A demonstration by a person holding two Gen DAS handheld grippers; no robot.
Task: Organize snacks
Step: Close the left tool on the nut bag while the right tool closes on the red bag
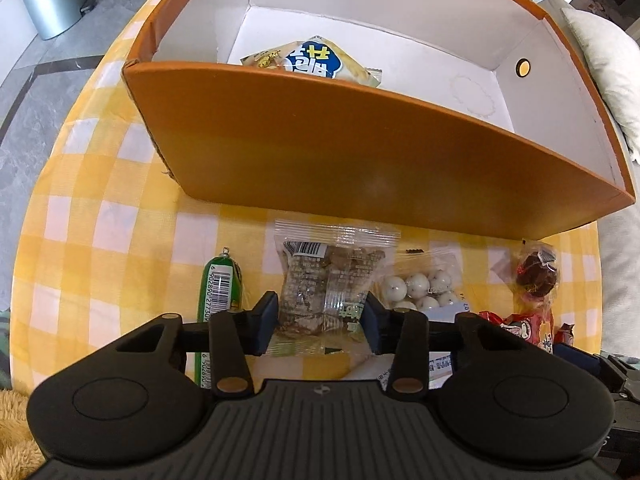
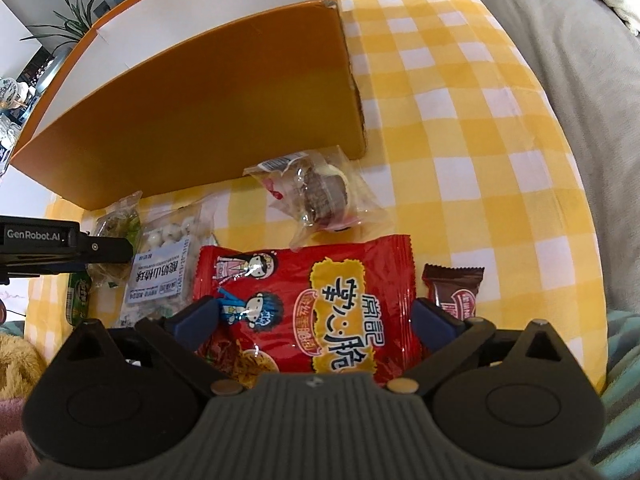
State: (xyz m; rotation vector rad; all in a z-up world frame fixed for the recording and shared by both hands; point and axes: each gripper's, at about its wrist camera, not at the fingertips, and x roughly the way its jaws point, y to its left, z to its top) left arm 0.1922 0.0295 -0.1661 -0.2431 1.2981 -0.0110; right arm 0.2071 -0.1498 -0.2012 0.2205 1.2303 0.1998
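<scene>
My left gripper [image 1: 321, 322] points down at the yellow-check cloth, and its blue pads [image 1: 267, 320] press both sides of a clear packet of brown snack [image 1: 320, 280]; it is shut on it. My right gripper [image 2: 320, 316] stands wide open over a red noodle-snack bag [image 2: 320, 280], one pad at each side edge. The orange box [image 1: 360, 152] with a white inside stands just behind the snacks. A yellow-and-blue packet [image 1: 316, 58] lies in it.
A green sausage stick [image 1: 218, 284], a bag of white balls [image 1: 420, 288] and a clear packet with a dark cake [image 2: 320, 200] lie along the box front. A brown bar [image 2: 456, 292] sits right of the red bag. A grey sofa [image 2: 580, 100] borders the cloth.
</scene>
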